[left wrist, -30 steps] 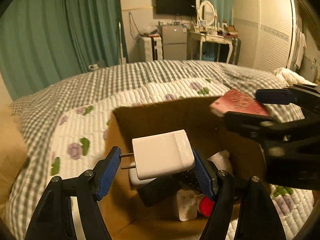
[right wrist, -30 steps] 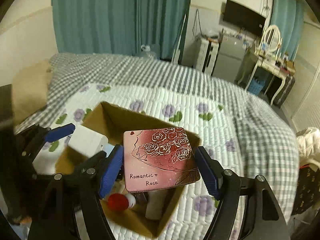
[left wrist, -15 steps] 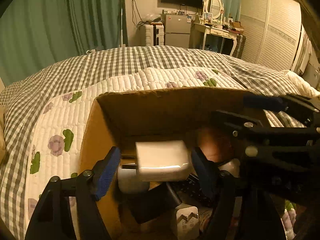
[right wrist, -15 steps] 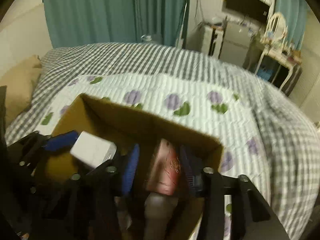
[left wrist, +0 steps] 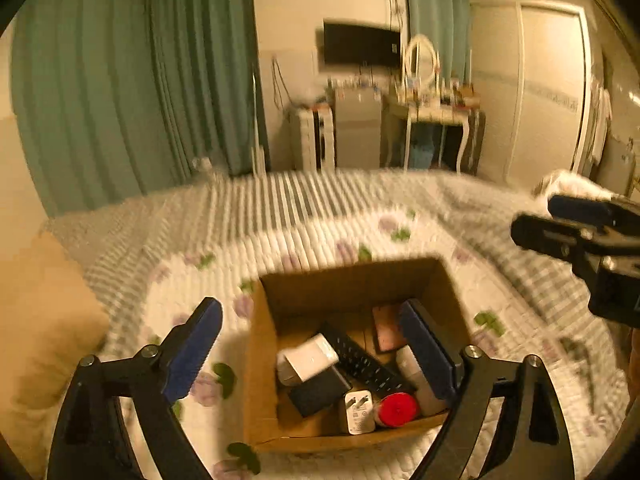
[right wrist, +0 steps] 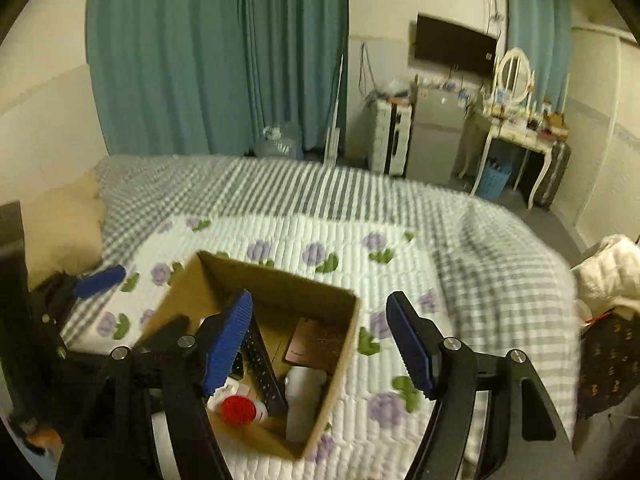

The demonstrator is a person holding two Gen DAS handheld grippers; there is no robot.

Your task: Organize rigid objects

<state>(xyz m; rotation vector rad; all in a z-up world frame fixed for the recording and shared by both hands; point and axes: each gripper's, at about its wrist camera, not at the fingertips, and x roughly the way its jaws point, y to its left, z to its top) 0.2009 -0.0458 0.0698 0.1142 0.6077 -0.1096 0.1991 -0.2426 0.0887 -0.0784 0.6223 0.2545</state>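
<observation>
An open cardboard box (left wrist: 256, 364) (right wrist: 336, 376) sits on the bed. Inside lie the white charger (left wrist: 310, 358), a black remote (left wrist: 360, 356), the pink rose tin (left wrist: 386, 328) (right wrist: 316, 346), a dark block (left wrist: 320, 394), a small white plug (left wrist: 358, 412), a red-capped item (left wrist: 398, 410) (right wrist: 239, 409) and a white bottle (right wrist: 302, 404). My left gripper (left wrist: 316, 344) is open and empty above the box. My right gripper (right wrist: 326, 344) is open and empty above the box's right side; it also shows at the right edge of the left wrist view (left wrist: 580, 220).
The box rests on a white quilt with purple flowers (right wrist: 320, 236) over a grey checked bedspread (right wrist: 280, 184). A tan pillow (left wrist: 40, 320) lies at left. Teal curtains, a dressing table (right wrist: 520, 132) and a wardrobe stand beyond the bed.
Both grippers opened and rose away from the box. The white charger and the rose tin, held a second ago, now lie inside the box.
</observation>
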